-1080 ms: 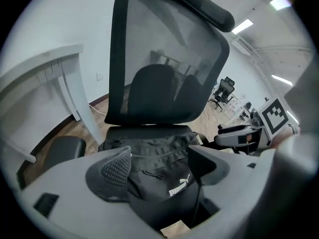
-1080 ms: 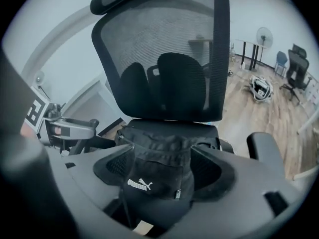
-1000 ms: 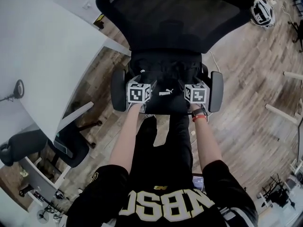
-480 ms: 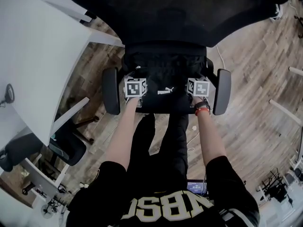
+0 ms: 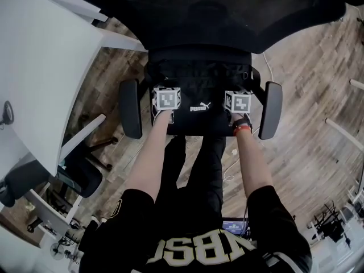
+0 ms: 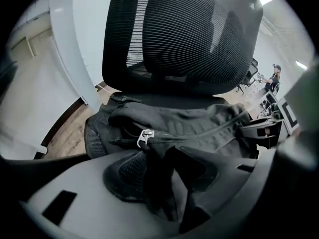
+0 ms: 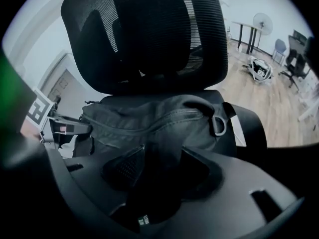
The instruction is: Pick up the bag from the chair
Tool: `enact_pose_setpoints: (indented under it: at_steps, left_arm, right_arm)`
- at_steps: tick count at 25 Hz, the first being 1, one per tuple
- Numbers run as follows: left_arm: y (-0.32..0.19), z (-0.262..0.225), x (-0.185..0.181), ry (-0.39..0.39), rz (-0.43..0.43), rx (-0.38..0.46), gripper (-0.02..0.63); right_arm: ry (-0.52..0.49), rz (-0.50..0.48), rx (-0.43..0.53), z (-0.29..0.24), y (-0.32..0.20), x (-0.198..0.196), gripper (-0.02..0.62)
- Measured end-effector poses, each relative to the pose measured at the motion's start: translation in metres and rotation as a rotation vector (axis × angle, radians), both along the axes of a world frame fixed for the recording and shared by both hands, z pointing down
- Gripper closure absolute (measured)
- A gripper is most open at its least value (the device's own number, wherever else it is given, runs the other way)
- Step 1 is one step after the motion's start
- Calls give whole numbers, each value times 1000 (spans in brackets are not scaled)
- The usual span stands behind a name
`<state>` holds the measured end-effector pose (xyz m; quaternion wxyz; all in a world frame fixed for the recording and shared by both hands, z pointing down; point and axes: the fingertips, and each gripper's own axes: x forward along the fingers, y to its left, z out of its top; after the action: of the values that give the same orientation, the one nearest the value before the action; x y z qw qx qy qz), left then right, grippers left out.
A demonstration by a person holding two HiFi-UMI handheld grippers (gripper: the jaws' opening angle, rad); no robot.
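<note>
Head view, and the black bag (image 5: 199, 90) sits on the seat of the office chair (image 5: 227, 16), snug between the two armrests (image 5: 130, 108), backrest looming right behind it. Both marker cubes (image 5: 166, 98) are down at the bag's near edge, one at each front corner, and a white desk (image 5: 40, 67) stands to the left over a wooden floor (image 5: 307, 135). Over to the left gripper view: the left gripper (image 6: 158, 180) has its jaws pinched in on a fold of the bag's dark fabric, with a silver zipper pull (image 6: 145, 138) just beyond them. Right gripper view, same story: the right gripper (image 7: 154, 178) is clamped on a bunch of bag cloth, a metal ring (image 7: 218, 125) showing at the bag's right end.
</note>
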<state>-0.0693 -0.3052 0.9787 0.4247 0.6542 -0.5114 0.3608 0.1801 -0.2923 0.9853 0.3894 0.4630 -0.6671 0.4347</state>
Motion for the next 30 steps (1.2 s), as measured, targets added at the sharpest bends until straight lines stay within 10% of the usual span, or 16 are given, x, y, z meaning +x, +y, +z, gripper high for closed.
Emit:
enact_pose_setpoints:
  at_steps: [9, 30]
  left_arm:
    - [-8, -26, 11, 37, -2, 27, 539]
    - [-16, -167, 24, 80, -4, 180, 563]
  right_arm:
    - [11, -13, 19, -29, -14, -5, 543]
    - [-41, 119, 149, -173, -22, 0, 557]
